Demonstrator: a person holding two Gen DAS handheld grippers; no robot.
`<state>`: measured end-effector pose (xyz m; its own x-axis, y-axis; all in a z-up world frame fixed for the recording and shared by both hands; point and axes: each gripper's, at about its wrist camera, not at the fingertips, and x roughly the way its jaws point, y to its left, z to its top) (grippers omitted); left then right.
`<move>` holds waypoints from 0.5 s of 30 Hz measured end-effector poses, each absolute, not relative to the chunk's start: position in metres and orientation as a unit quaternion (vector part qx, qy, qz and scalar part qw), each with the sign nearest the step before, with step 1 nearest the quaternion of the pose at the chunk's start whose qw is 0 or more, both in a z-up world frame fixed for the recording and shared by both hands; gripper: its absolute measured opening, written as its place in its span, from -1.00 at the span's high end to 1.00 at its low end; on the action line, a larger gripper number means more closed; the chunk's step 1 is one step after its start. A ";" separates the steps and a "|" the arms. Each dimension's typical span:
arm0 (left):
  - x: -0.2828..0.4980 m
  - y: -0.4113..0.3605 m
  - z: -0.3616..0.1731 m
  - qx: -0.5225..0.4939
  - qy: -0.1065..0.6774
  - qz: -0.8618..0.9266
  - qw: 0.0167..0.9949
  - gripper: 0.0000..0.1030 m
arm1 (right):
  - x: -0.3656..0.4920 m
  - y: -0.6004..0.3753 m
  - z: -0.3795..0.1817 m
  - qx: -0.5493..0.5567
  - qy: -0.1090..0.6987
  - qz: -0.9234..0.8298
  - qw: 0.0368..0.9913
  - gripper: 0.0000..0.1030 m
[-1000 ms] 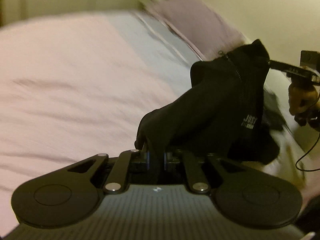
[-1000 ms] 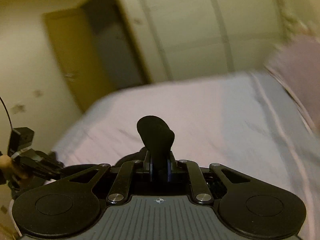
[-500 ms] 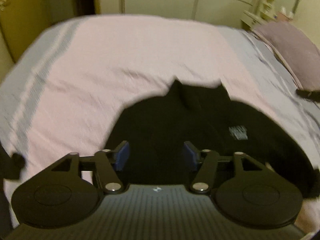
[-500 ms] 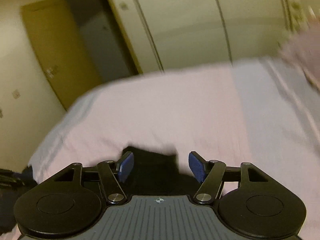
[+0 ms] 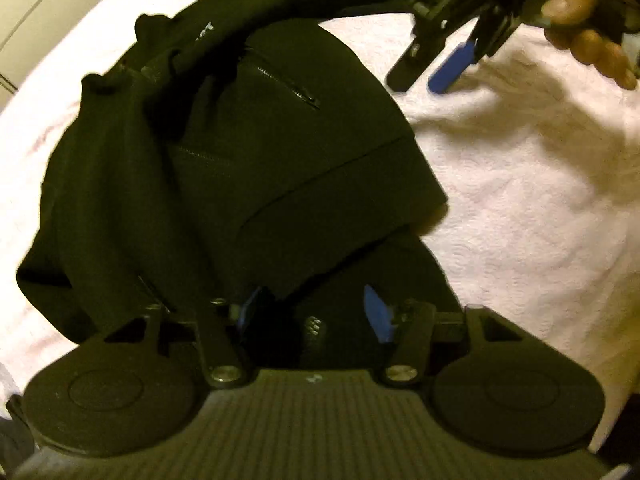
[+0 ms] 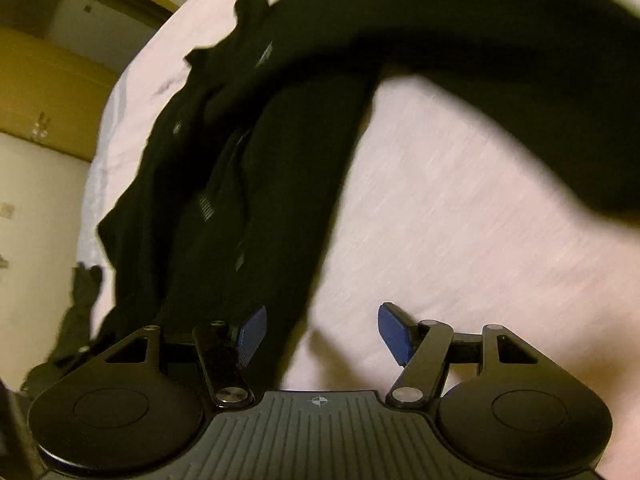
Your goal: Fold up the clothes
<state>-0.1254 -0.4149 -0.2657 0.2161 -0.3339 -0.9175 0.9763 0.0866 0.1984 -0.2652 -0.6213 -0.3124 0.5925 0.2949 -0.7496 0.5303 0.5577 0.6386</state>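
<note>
We find a black jacket [image 5: 248, 168] lying on a bed covered in a pale pink bedspread [image 5: 532, 208]. The left wrist view shows the jacket's body: a zipper [image 5: 286, 86] running diagonally, a seam across one panel, and a strip of white lettering near the collar end at the upper left. That view alone also shows the right gripper [image 5: 448, 64] at the upper right, gripped by a hand [image 5: 588, 20], with one blue pad visible and clear of the cloth. The right wrist view alone shows a sleeve [image 6: 500, 60] arching across the top of the frame and down to the right, plus a yellow door [image 6: 48, 92] and wall at the left.

The jacket's long axis runs away from both cameras, collar end farthest.

The left gripper [image 5: 316, 312] has its jaws partly open, having just narrowed slightly, with dark cloth between them; we cannot tell whether the pads press it. The right gripper [image 6: 320, 330] stands wide after opening; the jacket's edge lies against its left pad [image 6: 252, 332], the rest of the gap over bare bedspread.
</note>
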 end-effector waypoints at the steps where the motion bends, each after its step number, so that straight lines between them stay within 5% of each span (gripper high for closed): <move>1: -0.125 -0.413 -0.264 0.439 0.359 -0.509 0.648 0.03 | -0.261 -0.614 -0.316 0.471 0.443 -0.070 0.760 -0.27; 9: -0.093 -0.348 -0.226 0.271 0.426 -0.445 0.739 -0.20 | -0.246 -0.606 -0.335 0.533 0.406 -0.077 0.738 -0.25; 10: -0.088 -0.335 -0.225 0.256 0.449 -0.426 0.743 -0.20 | -0.244 -0.609 -0.336 0.547 0.409 -0.069 0.727 -0.05; 11: -0.083 -0.323 -0.224 0.240 0.471 -0.406 0.745 -0.20 | -0.243 -0.612 -0.337 0.559 0.415 -0.064 0.715 0.76; 12: -0.083 -0.309 -0.226 0.225 0.491 -0.390 0.746 -0.20 | -0.243 -0.617 -0.333 0.562 0.425 -0.065 0.706 0.93; 15: -0.080 -0.277 -0.233 0.181 0.541 -0.354 0.741 -0.20 | -0.260 -0.640 -0.292 0.529 0.437 -0.064 0.725 0.95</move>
